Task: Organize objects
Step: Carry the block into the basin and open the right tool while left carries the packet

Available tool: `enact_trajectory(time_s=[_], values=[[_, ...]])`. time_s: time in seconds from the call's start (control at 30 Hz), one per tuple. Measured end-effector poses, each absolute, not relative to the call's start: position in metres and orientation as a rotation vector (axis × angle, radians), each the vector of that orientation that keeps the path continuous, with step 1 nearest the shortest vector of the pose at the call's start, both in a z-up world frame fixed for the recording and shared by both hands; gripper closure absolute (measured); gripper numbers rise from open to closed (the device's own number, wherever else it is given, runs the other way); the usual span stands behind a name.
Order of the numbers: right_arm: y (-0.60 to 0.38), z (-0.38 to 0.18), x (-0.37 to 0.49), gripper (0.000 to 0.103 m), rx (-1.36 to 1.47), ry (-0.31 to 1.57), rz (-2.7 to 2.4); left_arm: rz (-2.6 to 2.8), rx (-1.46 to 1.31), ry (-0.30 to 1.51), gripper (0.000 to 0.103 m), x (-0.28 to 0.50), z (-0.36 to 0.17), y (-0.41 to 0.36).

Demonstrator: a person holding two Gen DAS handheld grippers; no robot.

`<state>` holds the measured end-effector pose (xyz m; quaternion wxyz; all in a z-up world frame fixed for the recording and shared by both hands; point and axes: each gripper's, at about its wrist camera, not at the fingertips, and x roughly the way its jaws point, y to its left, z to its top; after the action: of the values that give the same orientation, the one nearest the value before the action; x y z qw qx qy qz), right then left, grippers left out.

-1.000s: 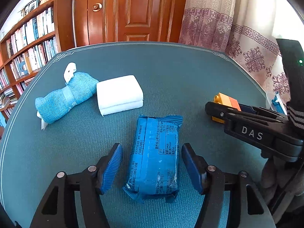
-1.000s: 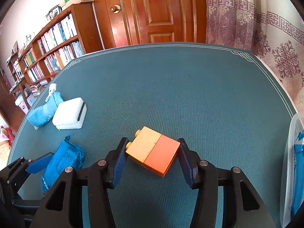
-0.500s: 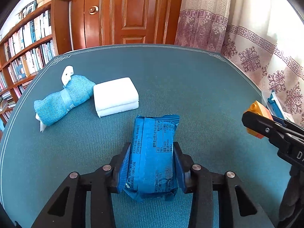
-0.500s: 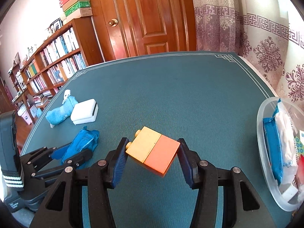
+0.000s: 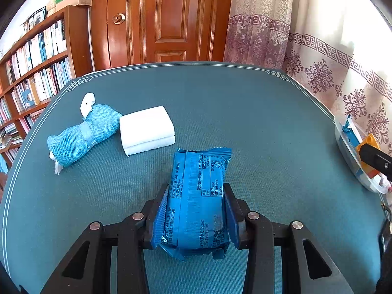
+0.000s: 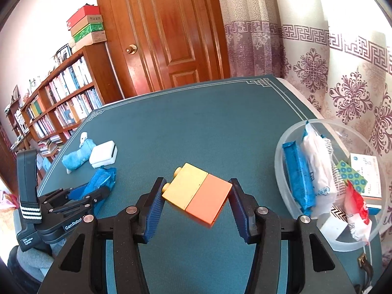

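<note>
block (image 6: pixel 197 194) now nearer packet-filled bowl (image 6: pixel 279 156)

1. The packet (image 5: pixel 199 196) is glossy, crinkled blue foil or plastic film.
2. The table (image 5: pixel 245 112) wears matt, ribbed teal cloth.
3. Beyond the packet, the towel (image 5: pixel 83 134) is coarse blue weave; the white block (image 5: pixel 147 128) looks soft and matt.
4. The bricks (image 6: pixel 197 193) are smooth plastic.
5. The bowl (image 6: pixel 279 152) is frosted translucent plastic.
6. The door (image 6: pixel 169 31) is polished wood.
</note>
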<state>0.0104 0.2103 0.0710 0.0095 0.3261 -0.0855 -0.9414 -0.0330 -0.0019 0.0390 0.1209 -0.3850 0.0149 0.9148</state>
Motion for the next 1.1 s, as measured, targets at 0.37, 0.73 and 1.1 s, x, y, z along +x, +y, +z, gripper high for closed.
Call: enact_trajectory(time_s=[0.37,0.73,1.1], values=[[0.290,0.081,0.025,0.050,1.029,-0.314,-3.099,2.629,-1.109,0.099,0.059,-0.020,0.046,0.024],[0.360,0.069,0.004,0.050,1.109,-0.409,-3.157,2.587,-1.071,0.149,0.059,-0.009,0.061,0.054],[0.389,0.068,-0.021,0.050,1.152,-0.447,-3.157,2.558,-1.050,0.179,0.059,-0.004,0.069,0.072]])
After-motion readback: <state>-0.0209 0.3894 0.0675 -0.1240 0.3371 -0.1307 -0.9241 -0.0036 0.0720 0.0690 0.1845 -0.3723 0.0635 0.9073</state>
